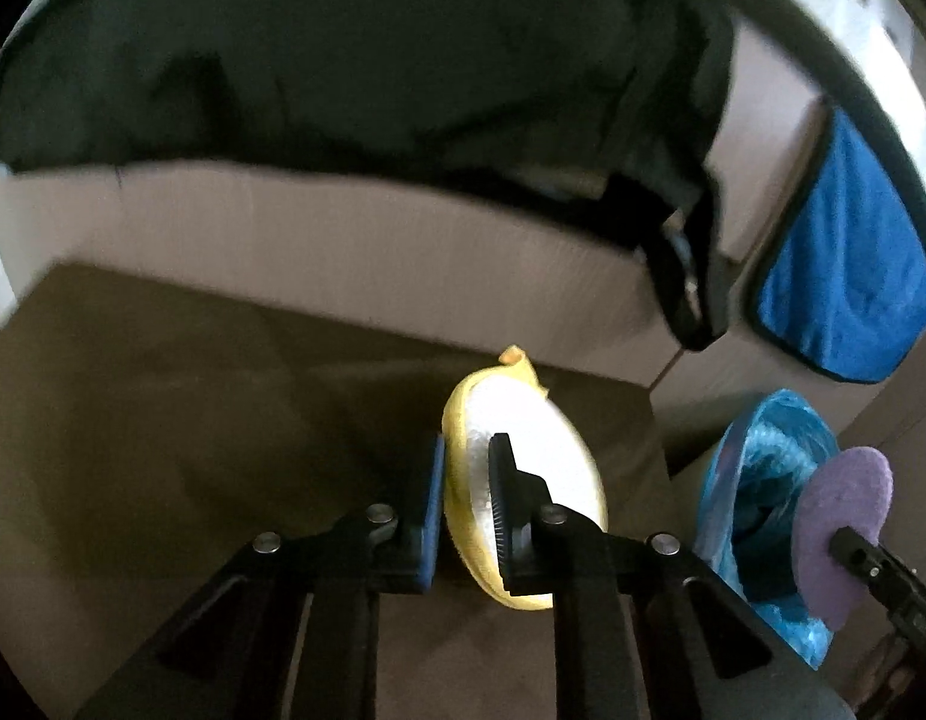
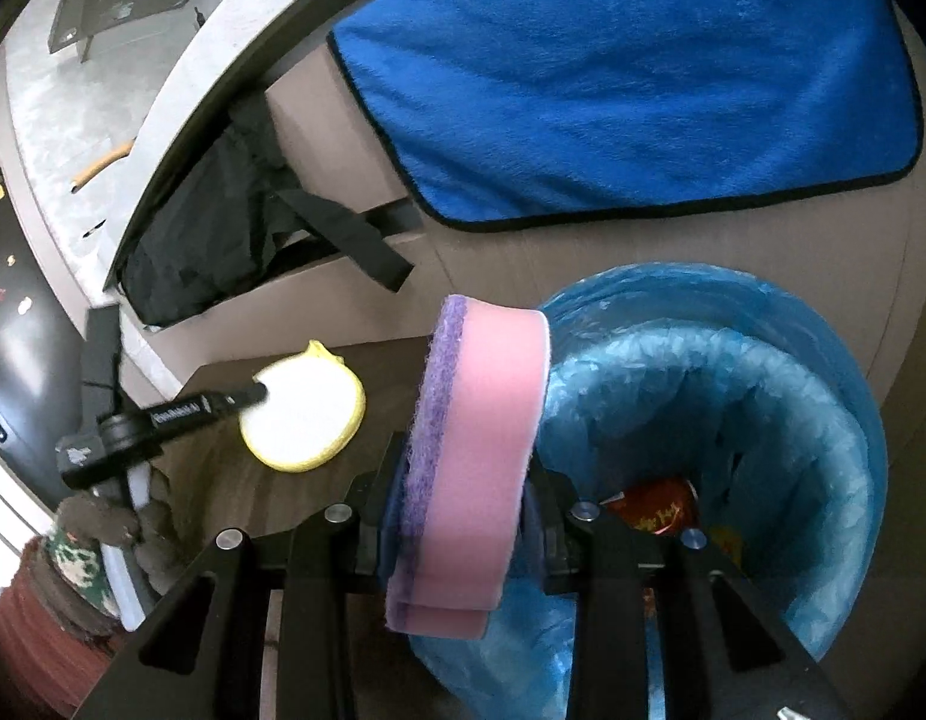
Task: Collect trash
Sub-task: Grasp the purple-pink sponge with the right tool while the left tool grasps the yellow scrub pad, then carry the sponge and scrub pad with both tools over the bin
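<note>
Left gripper clamps yellow sponge upright on edge; right gripper clamps pink-purple sponge upright beside blue-lined bin.

The left wrist view is dim and soft with motion blur, its dark jacket nearly featureless, while the white face of the yellow sponge glares, blown out. The right wrist view is brighter and sharper, the blue cloth vivid. Both frames bend strongly toward black fisheye corners.

Two sponges, one lined bin, one blue cloth
</note>
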`<action>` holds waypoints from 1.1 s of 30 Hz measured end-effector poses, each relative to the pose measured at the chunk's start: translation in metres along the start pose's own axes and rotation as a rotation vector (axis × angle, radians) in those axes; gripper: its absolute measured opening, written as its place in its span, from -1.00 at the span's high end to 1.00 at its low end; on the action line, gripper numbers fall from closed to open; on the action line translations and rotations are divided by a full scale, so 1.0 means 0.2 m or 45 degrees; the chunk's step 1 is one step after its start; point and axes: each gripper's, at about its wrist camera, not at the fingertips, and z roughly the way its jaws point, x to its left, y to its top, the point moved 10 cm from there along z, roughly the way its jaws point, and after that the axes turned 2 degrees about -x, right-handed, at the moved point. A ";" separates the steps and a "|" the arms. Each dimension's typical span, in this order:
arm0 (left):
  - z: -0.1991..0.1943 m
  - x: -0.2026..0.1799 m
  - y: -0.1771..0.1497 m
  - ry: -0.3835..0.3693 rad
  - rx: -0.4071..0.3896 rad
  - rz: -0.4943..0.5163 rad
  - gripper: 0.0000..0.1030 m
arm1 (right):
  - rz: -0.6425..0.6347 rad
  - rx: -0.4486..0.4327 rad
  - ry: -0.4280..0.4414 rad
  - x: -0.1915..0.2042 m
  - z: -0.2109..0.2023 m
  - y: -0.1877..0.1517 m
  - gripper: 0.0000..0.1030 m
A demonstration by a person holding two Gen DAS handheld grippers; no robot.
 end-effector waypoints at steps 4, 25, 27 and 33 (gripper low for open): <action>-0.15 0.00 0.04 0.077 -0.063 0.156 0.74 | -0.022 0.045 0.065 0.11 0.04 -0.04 0.42; -0.12 -0.07 -0.10 -0.172 0.064 0.051 0.63 | -0.114 0.333 0.253 0.60 0.48 -0.25 0.46; -0.08 -0.08 -0.12 -0.166 0.076 0.045 0.63 | -0.115 0.332 0.246 0.60 0.47 -0.25 0.46; -0.13 -0.08 -0.10 -0.112 0.017 0.046 0.72 | -0.166 0.311 0.174 0.58 0.38 -0.22 0.46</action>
